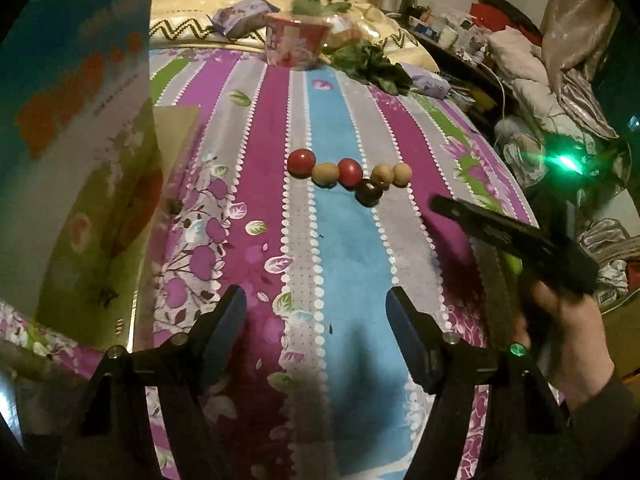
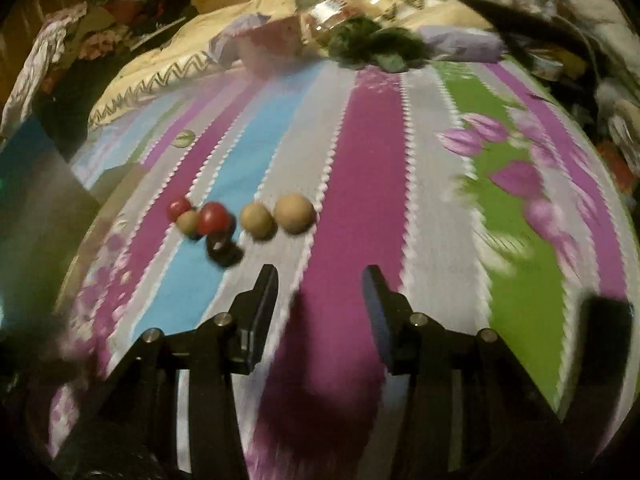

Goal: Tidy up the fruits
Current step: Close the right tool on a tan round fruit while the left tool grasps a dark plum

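Several small round fruits lie in a loose row on the striped bedsheet: a red one point(image 1: 301, 163), a tan one point(image 1: 324, 174), a second red one point(image 1: 349, 171), a dark one point(image 1: 368, 192) in front, and two tan ones point(image 1: 381, 175) point(image 1: 402, 173). My left gripper point(image 1: 316, 300) is open and empty, well short of the row. In the right wrist view the tan fruits point(image 2: 294, 213) point(image 2: 258, 220), red fruits point(image 2: 212, 218) and dark fruit point(image 2: 222, 250) lie just ahead and left of my right gripper point(image 2: 320, 280), which is open and empty. The right gripper point(image 1: 516, 236) shows at the right in the left wrist view.
An open printed cardboard box point(image 1: 76, 160) stands at the left. A red cup point(image 1: 294, 42), leafy greens point(image 1: 372, 66) and purple packets point(image 1: 240, 14) lie at the far end of the bed. Clutter and clothes point(image 1: 540, 80) crowd the right side.
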Demonstrator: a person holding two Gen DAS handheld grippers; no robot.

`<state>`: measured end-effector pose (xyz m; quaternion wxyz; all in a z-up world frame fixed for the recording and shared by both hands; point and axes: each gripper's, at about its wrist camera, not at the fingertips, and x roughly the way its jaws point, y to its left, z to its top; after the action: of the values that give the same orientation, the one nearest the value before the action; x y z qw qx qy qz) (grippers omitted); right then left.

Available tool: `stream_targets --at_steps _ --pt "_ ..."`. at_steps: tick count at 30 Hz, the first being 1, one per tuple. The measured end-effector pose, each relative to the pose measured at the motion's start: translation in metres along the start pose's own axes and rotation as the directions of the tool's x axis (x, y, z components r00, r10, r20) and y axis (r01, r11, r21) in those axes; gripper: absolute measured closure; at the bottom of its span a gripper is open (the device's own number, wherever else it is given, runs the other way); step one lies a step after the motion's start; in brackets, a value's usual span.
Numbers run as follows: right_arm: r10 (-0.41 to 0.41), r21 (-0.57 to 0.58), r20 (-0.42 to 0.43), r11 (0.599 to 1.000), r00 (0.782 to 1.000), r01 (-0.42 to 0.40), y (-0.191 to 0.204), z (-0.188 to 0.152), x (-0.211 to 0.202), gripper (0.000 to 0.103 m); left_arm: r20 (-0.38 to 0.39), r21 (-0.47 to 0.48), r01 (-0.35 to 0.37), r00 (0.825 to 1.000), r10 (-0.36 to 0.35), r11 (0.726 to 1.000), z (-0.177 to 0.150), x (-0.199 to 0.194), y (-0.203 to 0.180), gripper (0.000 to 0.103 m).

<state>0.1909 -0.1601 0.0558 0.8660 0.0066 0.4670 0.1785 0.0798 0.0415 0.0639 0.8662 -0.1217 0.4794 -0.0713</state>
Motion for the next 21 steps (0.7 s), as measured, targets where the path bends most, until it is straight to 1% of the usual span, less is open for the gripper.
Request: stream_targets --at_steps 3,6,8,9,10,11,12,16,18,20,21 --pt "-0.009 -0.064 -0.004 0.998 1.000 0.009 0.006 0.009 0.020 0.057 -0.012 -0.018 0.019 1.000 -0.019 1.000 0.002 0.011 0.003 0.030" --pt "-0.018 -0.120 0.015 0.993 1.000 0.019 0.010 0.014 0.025 0.057 -0.022 -0.043 0.044 0.999 -0.045 0.998 0.003 0.022 0.005 0.030" --pt "-0.016 -0.134 0.024 0.991 1.000 0.019 0.009 0.018 0.028 0.059 -0.027 -0.046 0.055 0.998 -0.057 0.997 0.004 0.027 0.004 0.030" --pt "-0.010 -0.145 0.026 0.989 1.000 0.013 0.009 0.020 0.029 0.061 -0.027 -0.045 0.058 0.998 -0.059 0.997 0.005 0.030 0.003 0.030" --pt "0.000 -0.155 0.025 0.988 1.000 0.004 0.009 0.022 0.032 0.074 -0.025 -0.046 0.067 0.997 -0.068 0.997 0.006 0.033 0.001 0.030" --pt "0.015 -0.165 0.018 0.986 1.000 -0.011 0.010 0.022 0.033 0.075 -0.023 -0.047 0.075 0.997 -0.076 0.996 0.007 0.036 0.000 0.030" --pt "0.011 -0.167 0.017 0.986 1.000 -0.008 0.011 0.021 0.033 0.075 -0.019 -0.048 0.087 0.996 -0.088 0.995 0.008 0.040 -0.002 0.030" --pt "0.012 -0.100 0.043 0.995 0.999 -0.008 0.009 0.009 0.013 0.076 0.000 -0.019 0.125 0.992 -0.125 0.992 0.021 0.056 -0.013 0.031" --pt "0.013 -0.048 0.052 0.999 0.999 -0.010 0.005 -0.003 -0.002 0.076 0.005 0.007 0.147 0.989 -0.147 0.989 0.030 0.067 -0.020 0.038" --pt "0.013 0.014 0.060 1.000 0.998 -0.014 -0.002 -0.017 -0.017 0.076 -0.001 0.031 0.171 0.985 -0.171 0.985 0.039 0.081 -0.028 0.041" --pt "0.012 0.035 0.062 0.999 0.998 -0.015 -0.004 -0.022 -0.022 0.076 -0.007 0.045 0.177 0.984 -0.176 0.983 0.042 0.088 -0.031 0.044"
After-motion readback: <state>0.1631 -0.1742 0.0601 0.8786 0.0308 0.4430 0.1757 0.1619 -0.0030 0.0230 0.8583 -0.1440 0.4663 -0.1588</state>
